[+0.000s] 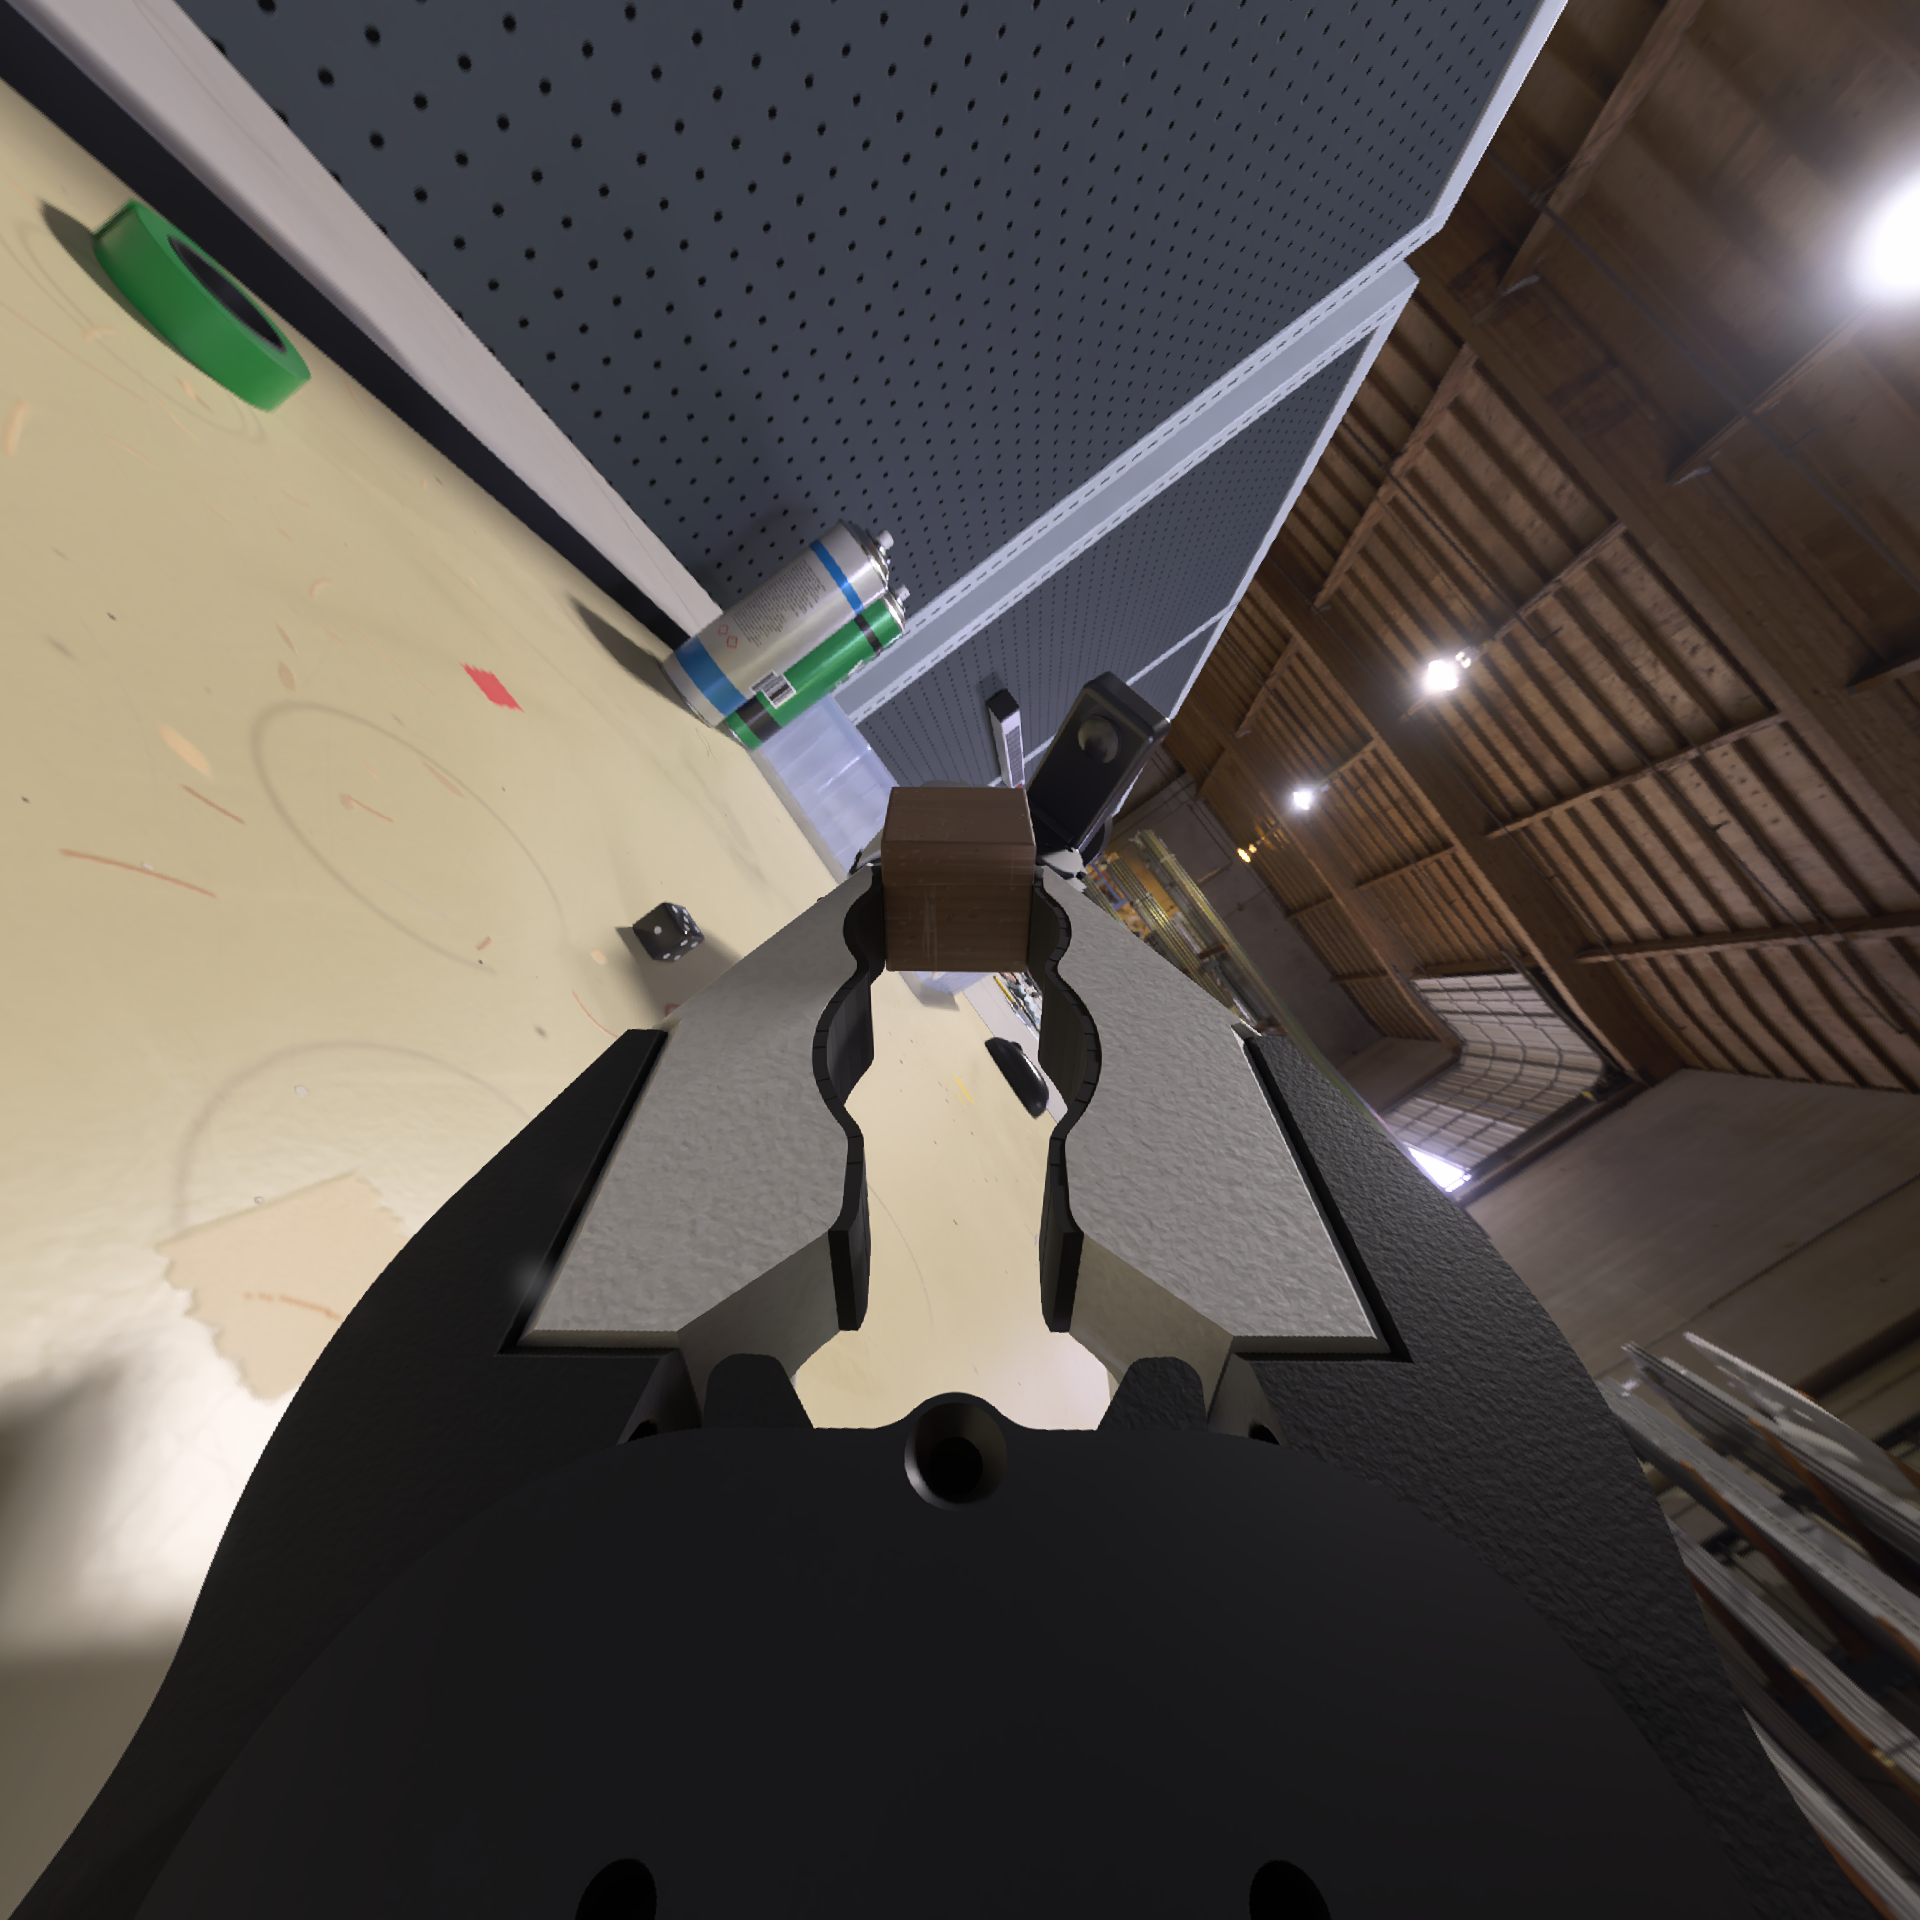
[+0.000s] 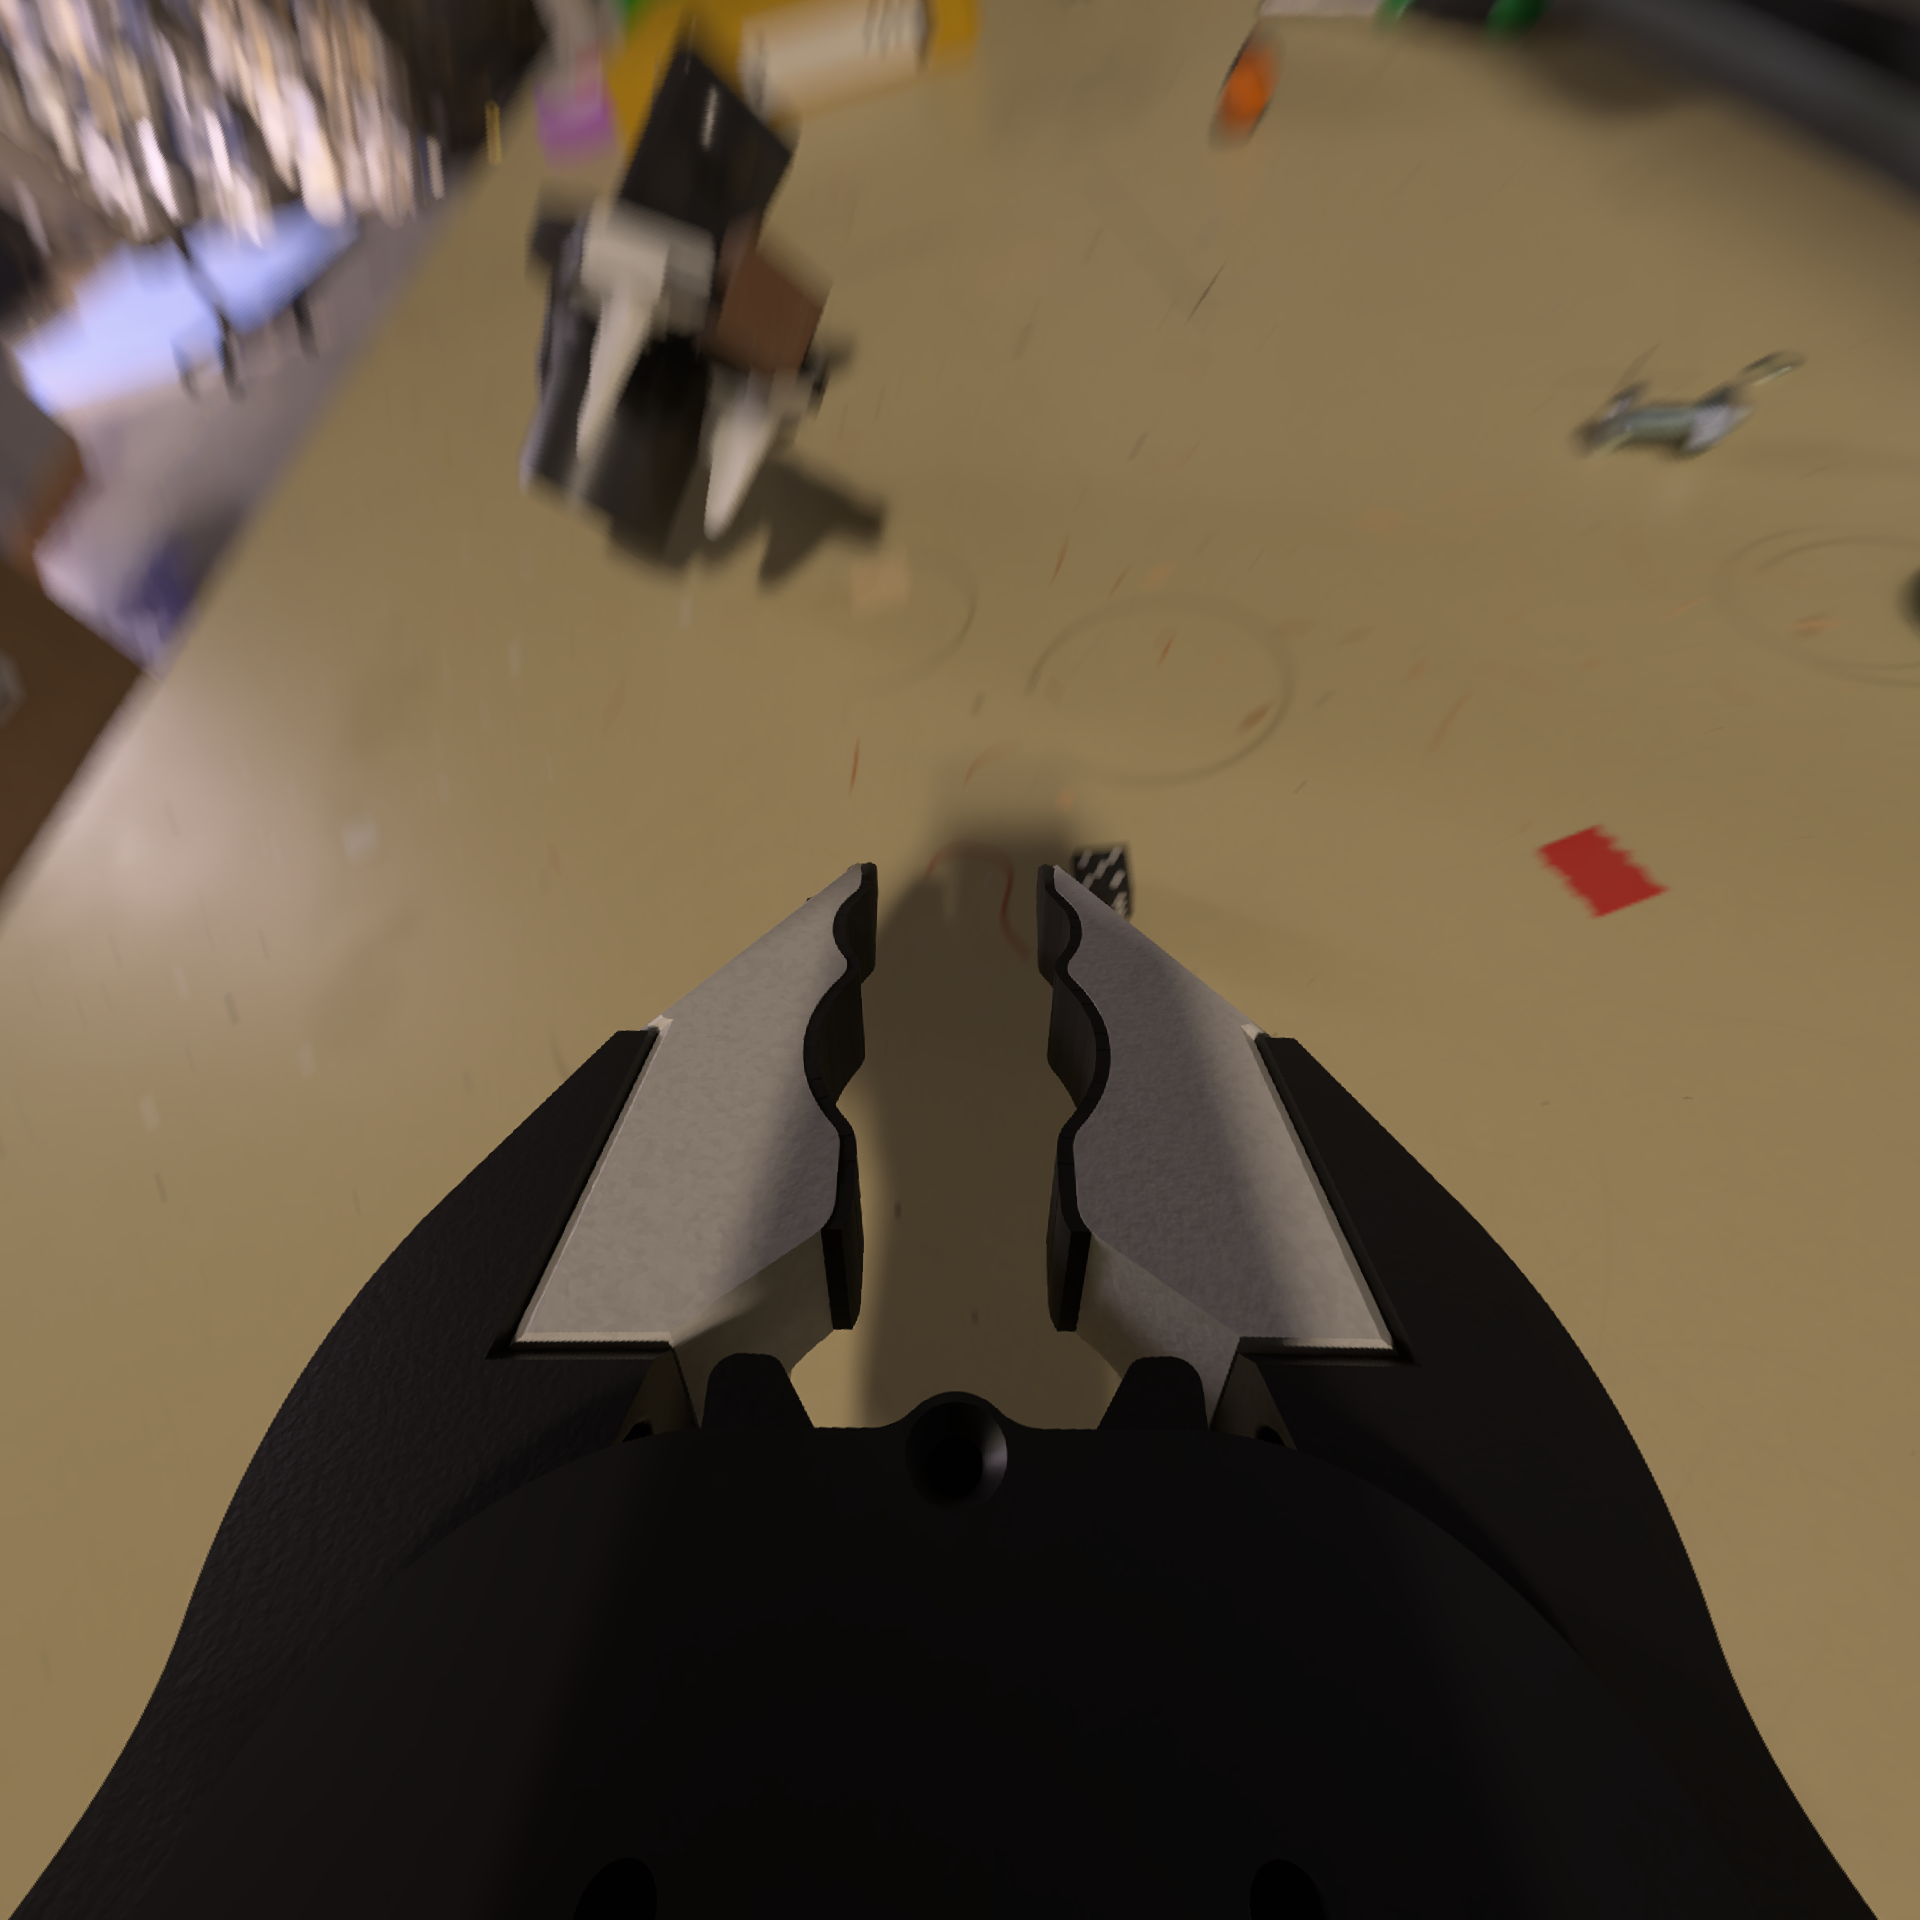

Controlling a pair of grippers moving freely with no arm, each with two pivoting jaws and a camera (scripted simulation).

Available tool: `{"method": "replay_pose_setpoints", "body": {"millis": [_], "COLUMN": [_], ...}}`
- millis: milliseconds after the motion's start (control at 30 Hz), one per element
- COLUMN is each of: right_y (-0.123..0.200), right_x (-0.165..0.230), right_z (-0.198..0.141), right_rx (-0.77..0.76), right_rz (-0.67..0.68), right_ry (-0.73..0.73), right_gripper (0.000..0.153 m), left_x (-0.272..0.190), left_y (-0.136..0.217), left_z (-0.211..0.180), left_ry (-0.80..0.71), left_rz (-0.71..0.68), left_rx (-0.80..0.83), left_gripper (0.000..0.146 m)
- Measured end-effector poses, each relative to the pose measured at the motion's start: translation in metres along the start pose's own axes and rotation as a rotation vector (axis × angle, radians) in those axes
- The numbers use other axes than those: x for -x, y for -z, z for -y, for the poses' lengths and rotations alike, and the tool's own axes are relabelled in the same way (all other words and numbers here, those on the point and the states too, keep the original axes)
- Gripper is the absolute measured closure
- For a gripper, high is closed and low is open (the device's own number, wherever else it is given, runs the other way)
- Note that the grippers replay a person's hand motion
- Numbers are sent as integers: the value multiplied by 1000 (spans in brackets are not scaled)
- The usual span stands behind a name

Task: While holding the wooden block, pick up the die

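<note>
Two grippers at work — my left gripper (image 1: 956, 894) pinches the wooden block (image 1: 958, 888) clear of the tabletop (image 1: 312, 935), while my right gripper (image 2: 956, 894) hangs spread, the die (image 2: 1103, 871) resting just beyond its right fingertip, not yet straddled.

No writing can be read in either view. The two spray cans (image 1: 800, 634) standing against the grey pegboard (image 1: 831, 260) carry printed labels with a barcode patch and small diamond marks, too small to make out. The black die (image 1: 665, 932), out on the table (image 1: 312, 831) in front of those cans, shows white pips on its faces.
</note>
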State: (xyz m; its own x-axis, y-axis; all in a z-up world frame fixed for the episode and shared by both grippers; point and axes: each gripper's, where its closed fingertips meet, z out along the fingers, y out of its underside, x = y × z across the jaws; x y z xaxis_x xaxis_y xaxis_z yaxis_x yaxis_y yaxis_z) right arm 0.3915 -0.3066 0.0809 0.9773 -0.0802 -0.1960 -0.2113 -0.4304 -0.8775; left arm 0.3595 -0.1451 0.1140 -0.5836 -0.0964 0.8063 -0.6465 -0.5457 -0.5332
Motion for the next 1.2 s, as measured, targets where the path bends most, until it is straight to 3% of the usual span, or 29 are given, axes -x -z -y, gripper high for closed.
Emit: {"method": "replay_pose_setpoints", "body": {"millis": [133, 200, 267, 300, 367, 467, 567, 667, 767, 833, 933, 1100, 1133, 1200], "right_y": [-25, -37, -44, -44, -48, -52, -53, -43, -13, 4, 3, -31, -36, -44], "right_x": [11, 9, 12, 15, 21, 23, 30, 33, 22, 9, -15, -41, -42, -40], "right_z": [-49, -60, -60, -61, -63, -60, -39, 6, 52, 63, 45, -13, -17, -22], "right_rx": [329, 406, 414, 422, 431, 437, 317, 71, -196, -263, -134, 199, 219, 234], "right_rz": [-19, -74, -82, -62, -42, -49, -66, -101, -229, -351, -483, -468, -458, -419], "right_ry": [248, 349, 395, 399, 385, 396, 432, 391, 378, 421, 466, 400, 381, 308], "right_gripper": [107, 94, 90, 95, 122, 136, 140, 142, 148, 148, 148, 147, 141, 110], "left_x": [5, 7, 7, 7, 7, 7, 6, 5, 3, 3, 2, 2, 1, 1], "left_y": [-3, -5, -7, -7, -8, -9, -9, -9, -9, -9, -10, -13, -13, -13], "left_z": [-6, -8, -10, -11, -13, -14, -14, -14, -14, -14, -16, -19, -20, -21], "left_ry": [49, 69, 76, 76, 76, 87, 100, 93, 91, 93, 98, 106, 106, 104], "left_rz": [-11, -20, -23, -23, -25, -27, -35, -36, -39, -43, -46, -50, -50, -50], "left_rx": [22, 28, 41, 46, 54, 56, 49, 47, 47, 49, 53, 64, 66, 71], "left_gripper": [120, 120, 120, 120, 120, 120, 120, 120, 120, 120, 120, 120, 120, 120]}}
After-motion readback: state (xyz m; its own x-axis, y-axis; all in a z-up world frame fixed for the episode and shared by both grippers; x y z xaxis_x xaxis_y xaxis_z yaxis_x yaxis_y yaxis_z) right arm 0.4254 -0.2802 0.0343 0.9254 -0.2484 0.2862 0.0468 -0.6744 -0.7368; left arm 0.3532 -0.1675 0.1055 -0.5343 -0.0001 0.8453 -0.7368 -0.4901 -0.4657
